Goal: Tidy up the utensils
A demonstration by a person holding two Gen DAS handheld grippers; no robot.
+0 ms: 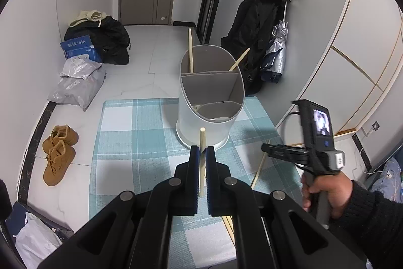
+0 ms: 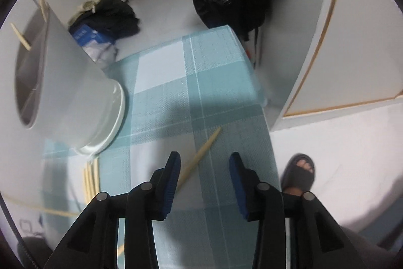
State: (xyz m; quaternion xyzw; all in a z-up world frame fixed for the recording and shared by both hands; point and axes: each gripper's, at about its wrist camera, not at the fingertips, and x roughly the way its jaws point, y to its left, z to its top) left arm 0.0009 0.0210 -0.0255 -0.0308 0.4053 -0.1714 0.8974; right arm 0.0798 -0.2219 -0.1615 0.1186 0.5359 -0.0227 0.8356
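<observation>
Where boots [image 1: 58, 153] lie: bags [image 1: 78, 82], umbrella [image 1: 275, 52].

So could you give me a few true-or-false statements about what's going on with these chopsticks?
1. The left gripper is shut on a chopstick. True.
2. The right gripper is clamped on a chopstick. False: it is open, a loose chopstick lying on the checked tablecloth.
3. The white utensil holder has compartments. True.
4. The holder is empty. False: two chopsticks stand in its far compartment.

Divided holder [image 1: 209, 102] on table [image 1: 131, 132], two chopsticks [image 1: 190, 52] in its far compartment, loose chopstick [image 2: 201, 155] right of it
</observation>
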